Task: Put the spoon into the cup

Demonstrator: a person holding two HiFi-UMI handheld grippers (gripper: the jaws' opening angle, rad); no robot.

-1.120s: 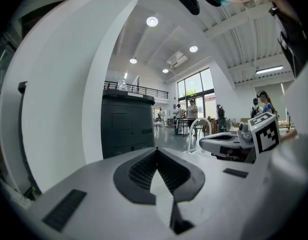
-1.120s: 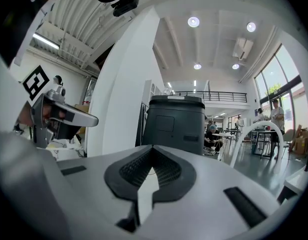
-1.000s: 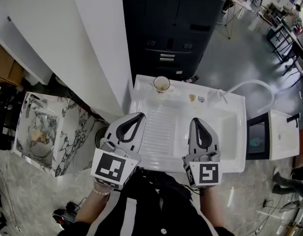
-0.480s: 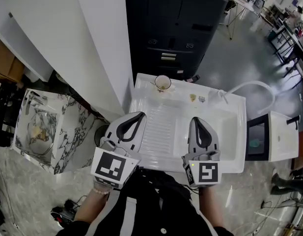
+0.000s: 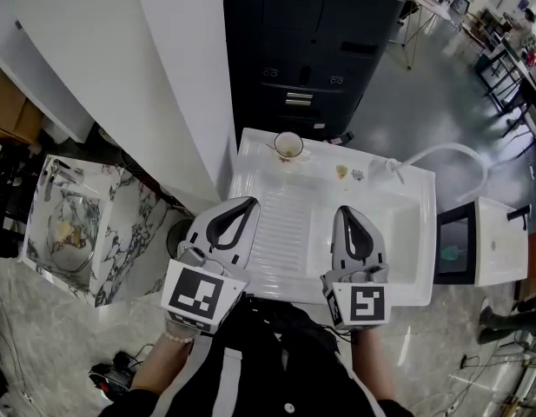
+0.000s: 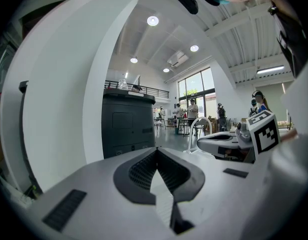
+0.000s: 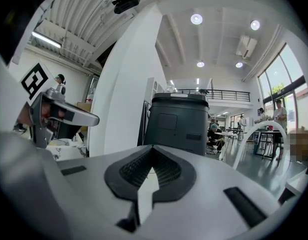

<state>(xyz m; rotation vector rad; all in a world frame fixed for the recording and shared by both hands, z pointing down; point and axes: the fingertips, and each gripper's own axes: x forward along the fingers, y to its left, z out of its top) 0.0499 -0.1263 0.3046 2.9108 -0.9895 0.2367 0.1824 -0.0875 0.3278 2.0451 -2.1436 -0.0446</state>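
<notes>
A small white cup (image 5: 287, 146) with something yellowish inside stands at the far edge of the white sink unit (image 5: 398, 268). I cannot make out the spoon for certain; two small objects (image 5: 341, 172) lie to the cup's right. My left gripper (image 5: 247, 203) and right gripper (image 5: 347, 210) hover side by side over the unit's near half, well short of the cup. Both are shut with nothing between the fingers. In the left gripper view the tips (image 6: 157, 149) meet, and they do in the right gripper view (image 7: 152, 147) too.
A ribbed drainboard (image 5: 283, 224) lies between the grippers, with the basin (image 5: 405, 224) to its right. A dark cabinet (image 5: 302, 50) stands behind the unit and a white wall panel (image 5: 163, 85) at its left. A white hose (image 5: 441, 150) arcs at the right.
</notes>
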